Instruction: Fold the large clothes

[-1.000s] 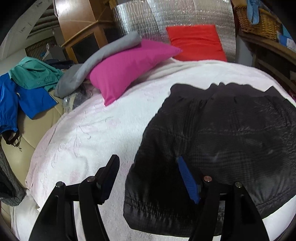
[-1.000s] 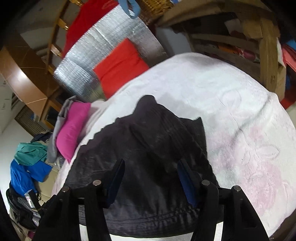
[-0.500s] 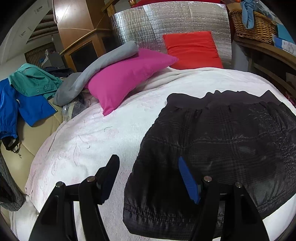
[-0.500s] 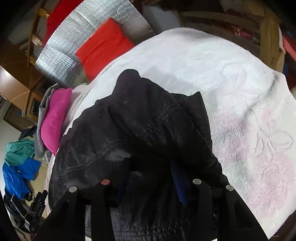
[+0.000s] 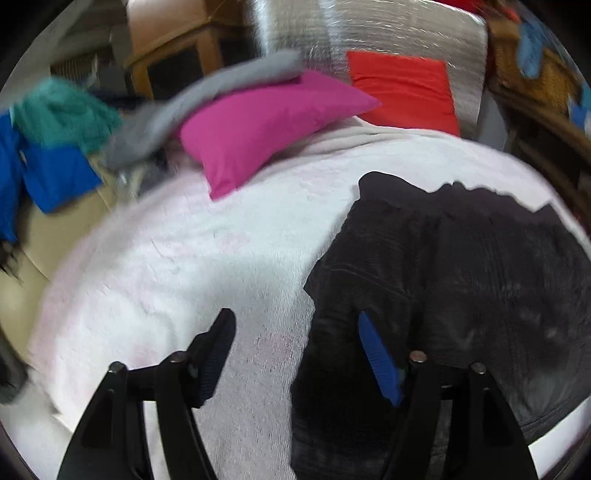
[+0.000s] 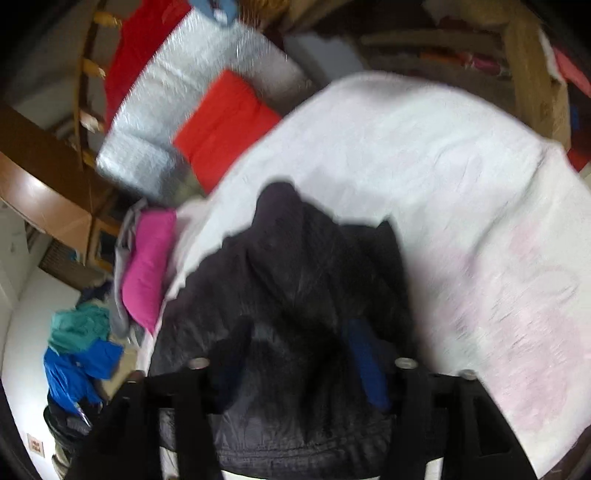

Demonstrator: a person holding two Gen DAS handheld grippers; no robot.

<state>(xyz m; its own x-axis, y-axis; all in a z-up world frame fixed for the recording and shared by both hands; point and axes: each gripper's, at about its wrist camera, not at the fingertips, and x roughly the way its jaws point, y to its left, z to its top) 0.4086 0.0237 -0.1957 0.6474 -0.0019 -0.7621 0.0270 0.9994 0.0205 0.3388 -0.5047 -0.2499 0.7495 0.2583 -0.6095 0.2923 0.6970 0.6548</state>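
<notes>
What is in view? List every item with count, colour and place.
black garment: 1, black, flat on the blanket
blanket: 1, white-pink, covering the bed
pink pillow: 1, magenta, far left of the blanket
grey cloth: 1, grey, on the pink pillow
red cushion: 1, red, against the silver panel
silver panel: 1, silver, behind the bed
clothes pile: 1, teal and blue, far left
left gripper: 1, black, jaws open
right gripper: 1, black, jaws open above the garment

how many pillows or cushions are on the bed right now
2. A pink pillow lies at the far left of the white blanket, with a grey garment draped over it. A red cushion leans against the silver panel at the head. Others may be hidden.
</notes>
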